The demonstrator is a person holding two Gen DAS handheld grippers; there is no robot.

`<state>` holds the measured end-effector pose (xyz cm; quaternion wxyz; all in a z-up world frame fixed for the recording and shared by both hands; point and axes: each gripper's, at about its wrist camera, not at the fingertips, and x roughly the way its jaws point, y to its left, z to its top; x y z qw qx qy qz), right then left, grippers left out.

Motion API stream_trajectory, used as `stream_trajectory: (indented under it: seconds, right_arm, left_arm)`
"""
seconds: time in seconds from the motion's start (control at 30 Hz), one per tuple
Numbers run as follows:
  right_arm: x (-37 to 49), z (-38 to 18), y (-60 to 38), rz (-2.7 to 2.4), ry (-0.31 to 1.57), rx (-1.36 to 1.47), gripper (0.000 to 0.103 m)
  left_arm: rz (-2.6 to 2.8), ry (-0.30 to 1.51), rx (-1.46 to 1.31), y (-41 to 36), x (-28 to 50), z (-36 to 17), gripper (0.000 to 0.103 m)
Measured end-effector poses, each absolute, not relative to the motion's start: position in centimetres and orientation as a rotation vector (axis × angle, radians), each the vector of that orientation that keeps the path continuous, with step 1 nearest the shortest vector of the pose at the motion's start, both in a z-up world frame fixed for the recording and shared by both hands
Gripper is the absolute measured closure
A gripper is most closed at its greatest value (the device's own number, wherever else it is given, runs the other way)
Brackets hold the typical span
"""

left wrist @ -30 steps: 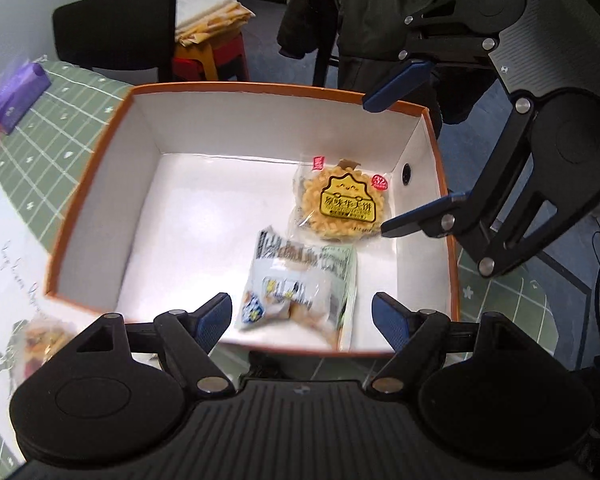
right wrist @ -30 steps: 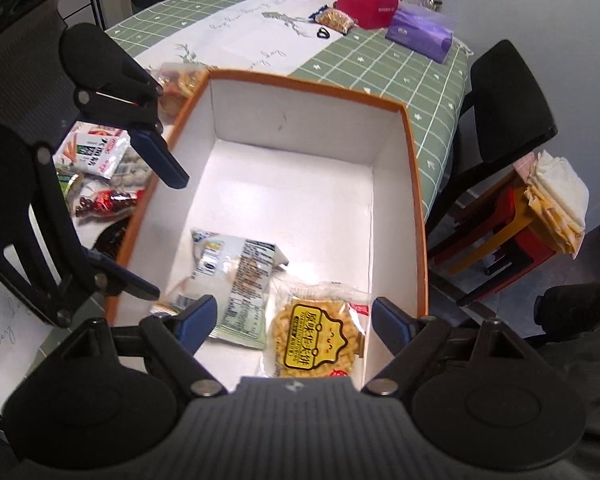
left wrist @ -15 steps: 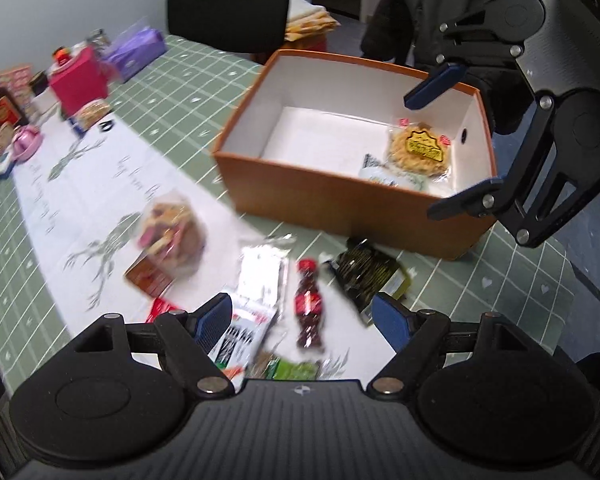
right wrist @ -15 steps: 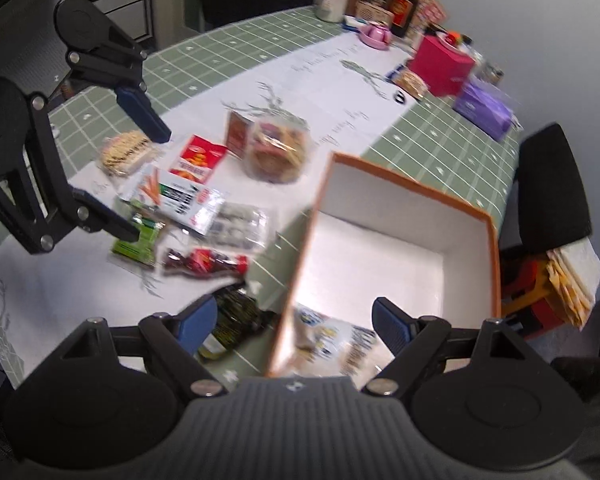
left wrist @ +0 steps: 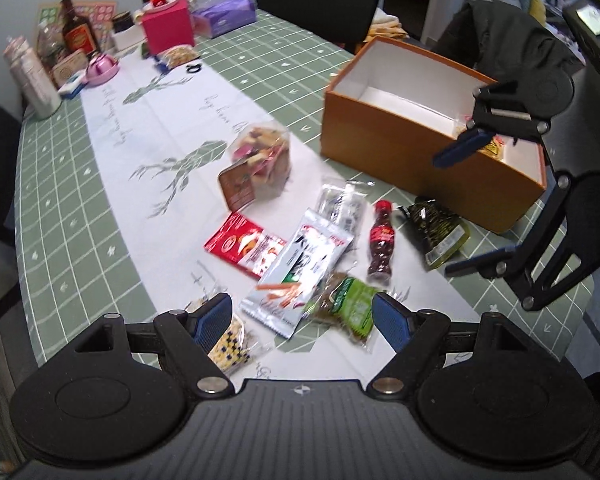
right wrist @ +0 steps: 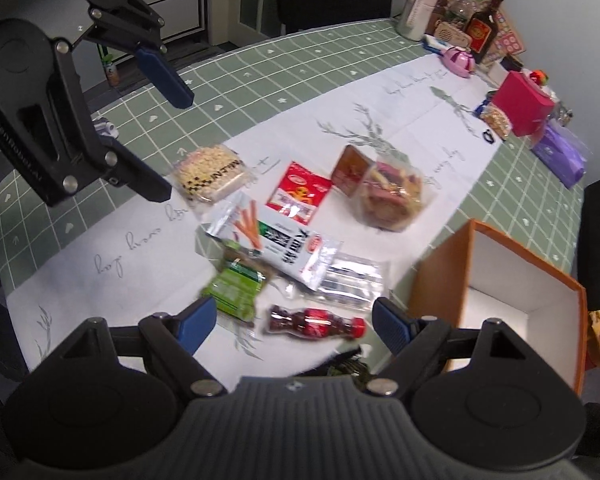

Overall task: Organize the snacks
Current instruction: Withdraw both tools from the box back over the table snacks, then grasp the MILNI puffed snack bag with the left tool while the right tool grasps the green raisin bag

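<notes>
An orange box (left wrist: 420, 152) with a white inside stands at the right of the table; a yellow snack pack shows in its far corner. Loose snacks lie on the white runner: a cola-bottle candy (left wrist: 381, 240), a dark green packet (left wrist: 440, 232), a silver carrot-stick packet (left wrist: 300, 276), a green packet (left wrist: 348, 304), a red packet (left wrist: 244, 246), a clear bag of mixed snacks (left wrist: 260, 160). My left gripper (left wrist: 302, 316) hangs open and empty above the silver and green packets. My right gripper (right wrist: 294, 320) is open and empty above the cola-bottle candy (right wrist: 316, 322), beside the box (right wrist: 440, 280).
A checkered noodle pack (right wrist: 212, 174) lies at the heap's left edge. A pink box (left wrist: 168, 28), a purple bag (left wrist: 224, 20) and bottles (left wrist: 78, 32) crowd the table's far end. Black chairs (left wrist: 316, 0) stand around the green checked cloth, and a dark jacket (left wrist: 512, 40) hangs behind the box.
Both grippers have pulled back from over the box's inside to above the loose snacks on the runner. Both stayed open and empty. The box has not moved.
</notes>
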<state>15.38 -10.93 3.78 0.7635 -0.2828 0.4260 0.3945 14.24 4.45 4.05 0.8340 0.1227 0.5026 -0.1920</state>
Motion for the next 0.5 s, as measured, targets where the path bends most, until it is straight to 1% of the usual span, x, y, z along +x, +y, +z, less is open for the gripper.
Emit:
stream_trajectory:
  seconds: [0.33,0.5]
  right_arm:
    - [15.5,-2.6,-8.3,0.829,1.002,-0.535,0.02]
    - [15.4,-5.0,-7.5,0.793,0.999,-0.487,0.02]
  left_arm:
    - [-0.3,1.153,0.206,6.9,14.3,-2.3,0.01]
    - [-0.135,1.171,0.154,8.8,15.6,-5.0,0.01]
